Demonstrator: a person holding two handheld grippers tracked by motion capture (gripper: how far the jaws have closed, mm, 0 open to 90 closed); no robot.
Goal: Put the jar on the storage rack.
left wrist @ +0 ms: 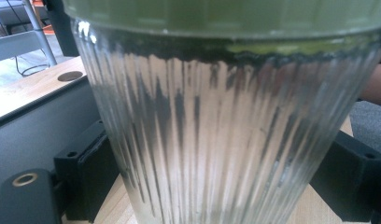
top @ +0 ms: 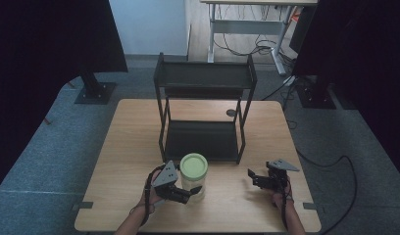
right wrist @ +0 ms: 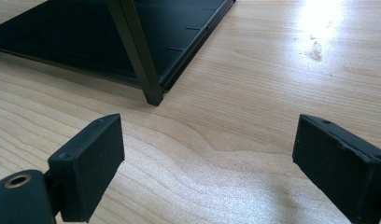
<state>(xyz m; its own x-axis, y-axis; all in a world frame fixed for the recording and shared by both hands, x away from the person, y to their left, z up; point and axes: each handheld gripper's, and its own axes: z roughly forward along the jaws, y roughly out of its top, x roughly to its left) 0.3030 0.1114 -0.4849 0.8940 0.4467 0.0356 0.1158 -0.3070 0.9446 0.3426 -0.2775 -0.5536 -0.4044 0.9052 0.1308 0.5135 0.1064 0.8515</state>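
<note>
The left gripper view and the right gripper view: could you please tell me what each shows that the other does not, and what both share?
Left gripper view alone: a ribbed glass jar with a green lid, standing between the left gripper's fingers. Right gripper view alone: the right gripper with its fingers wide apart over bare wood, and a rack leg. Both share the table and the rack's bottom shelf.

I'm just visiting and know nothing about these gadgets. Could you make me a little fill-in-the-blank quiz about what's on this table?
1. The ribbed clear glass jar has a lid coloured ____.
2. The jar stands between the jaws of the ____ gripper.
3. The right gripper has its jaws ____, with nothing between them.
4. Behind the jar stands a black metal rack with ____ shelves.

Missing words: green; left; open; two
</note>
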